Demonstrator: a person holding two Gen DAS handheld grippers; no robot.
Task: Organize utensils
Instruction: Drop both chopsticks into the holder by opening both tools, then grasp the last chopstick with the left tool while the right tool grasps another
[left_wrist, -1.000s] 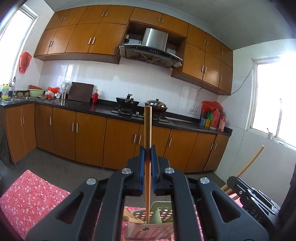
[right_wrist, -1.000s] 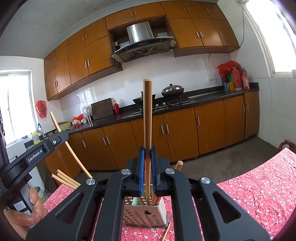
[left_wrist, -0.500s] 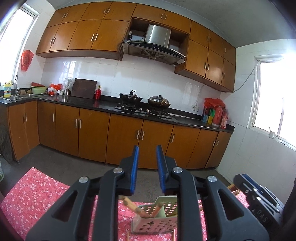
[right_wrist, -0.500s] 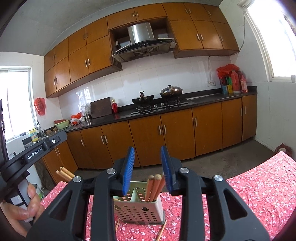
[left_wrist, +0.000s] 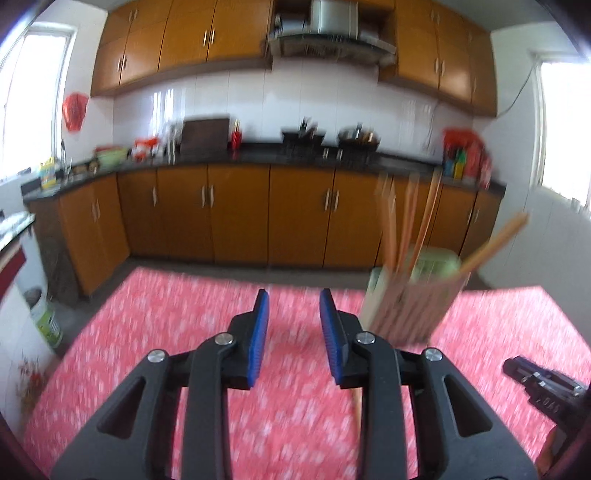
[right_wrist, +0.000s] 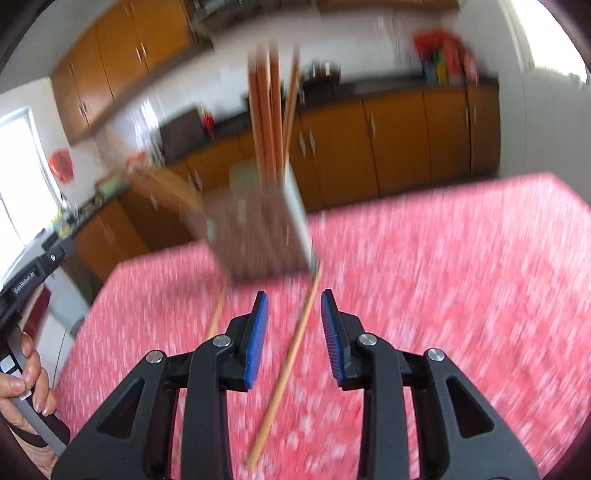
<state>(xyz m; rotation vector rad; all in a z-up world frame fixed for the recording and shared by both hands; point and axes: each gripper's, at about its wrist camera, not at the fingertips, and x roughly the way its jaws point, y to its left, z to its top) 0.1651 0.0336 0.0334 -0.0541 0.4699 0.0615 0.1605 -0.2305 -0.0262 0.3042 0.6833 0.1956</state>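
A pale green perforated utensil holder (left_wrist: 413, 299) stands on the red floral tablecloth (left_wrist: 166, 332) with several wooden chopsticks (left_wrist: 408, 221) upright in it. It also shows in the right wrist view (right_wrist: 258, 229), blurred, with its chopsticks (right_wrist: 267, 122). My left gripper (left_wrist: 293, 332) is open and empty, to the left of the holder. My right gripper (right_wrist: 293, 336) is open and empty, low over a loose chopstick (right_wrist: 286, 373) lying on the cloth. A second loose chopstick (right_wrist: 216, 317) lies to its left. A chopstick (left_wrist: 356, 406) shows under my left gripper.
The table's far edge (left_wrist: 258, 275) faces brown kitchen cabinets (left_wrist: 236, 210). The right gripper's body (left_wrist: 546, 384) shows at the lower right of the left wrist view. The left gripper and the hand holding it (right_wrist: 26, 380) are at the left of the right wrist view.
Both grippers opened and let their chopsticks drop into the holder. Both have since dropped lower and pitched down toward the tablecloth, and both views are motion-blurred.
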